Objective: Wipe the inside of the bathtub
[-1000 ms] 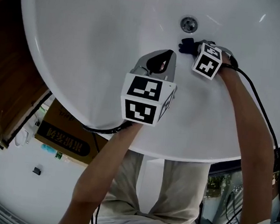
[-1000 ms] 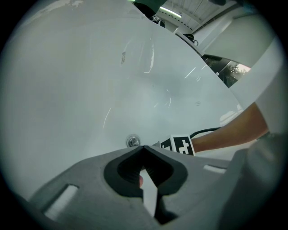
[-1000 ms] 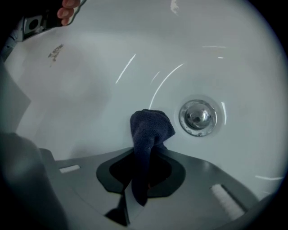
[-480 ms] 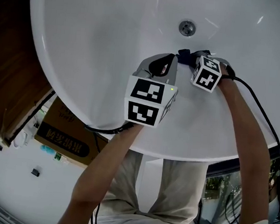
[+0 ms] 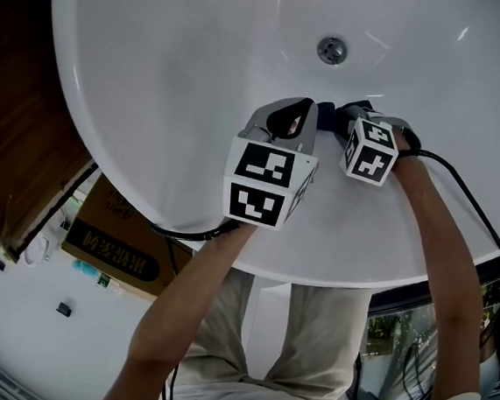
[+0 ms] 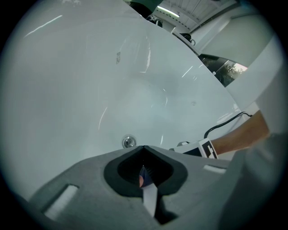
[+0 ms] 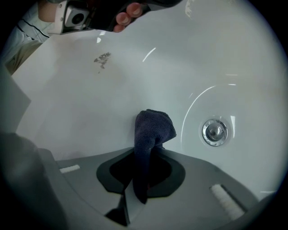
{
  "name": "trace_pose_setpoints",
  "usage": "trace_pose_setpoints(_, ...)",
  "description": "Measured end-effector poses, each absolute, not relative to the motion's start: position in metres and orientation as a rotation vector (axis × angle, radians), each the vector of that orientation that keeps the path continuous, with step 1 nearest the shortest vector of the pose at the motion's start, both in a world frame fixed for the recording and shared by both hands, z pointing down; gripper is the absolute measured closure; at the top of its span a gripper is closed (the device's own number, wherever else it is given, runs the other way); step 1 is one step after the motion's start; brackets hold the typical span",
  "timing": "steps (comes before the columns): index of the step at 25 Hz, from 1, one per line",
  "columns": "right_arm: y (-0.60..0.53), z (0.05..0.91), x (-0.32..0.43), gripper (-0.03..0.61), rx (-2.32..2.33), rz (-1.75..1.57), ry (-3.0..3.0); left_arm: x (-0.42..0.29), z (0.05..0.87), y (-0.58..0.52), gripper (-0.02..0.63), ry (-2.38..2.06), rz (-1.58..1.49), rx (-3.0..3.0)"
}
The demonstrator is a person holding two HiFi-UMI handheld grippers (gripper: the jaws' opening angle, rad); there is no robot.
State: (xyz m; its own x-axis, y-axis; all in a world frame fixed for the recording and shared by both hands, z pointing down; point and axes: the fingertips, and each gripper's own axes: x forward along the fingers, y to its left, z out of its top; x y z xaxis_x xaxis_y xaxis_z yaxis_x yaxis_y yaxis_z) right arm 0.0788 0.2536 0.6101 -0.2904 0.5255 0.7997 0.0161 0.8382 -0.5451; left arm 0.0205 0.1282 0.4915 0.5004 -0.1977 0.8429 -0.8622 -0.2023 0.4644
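Now right tool (image 7: 145,155) clenched on dark cloth (image 7: 153,128), pressed to bathtub (image 5: 174,73) wall near drain (image 7: 215,132); left tool (image 6: 144,152) clenched, empty.

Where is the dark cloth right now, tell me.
In the right gripper view, the dark cloth is pinched in the right gripper, whose jaws are shut on it, bunched against the bathtub floor just left of the drain.

Grey left hand-held gripper (image 6: 144,148), black-and-white marker cube (image 5: 267,186), black cable (image 5: 181,232)
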Motion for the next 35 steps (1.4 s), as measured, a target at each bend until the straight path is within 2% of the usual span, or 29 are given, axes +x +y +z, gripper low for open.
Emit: trace_pose_setpoints(35,0.314,0.463,0.061,0.528,-0.686,0.573,-1.845,0.007,0.467,0.127,0.615,-0.950,0.751,1.699)
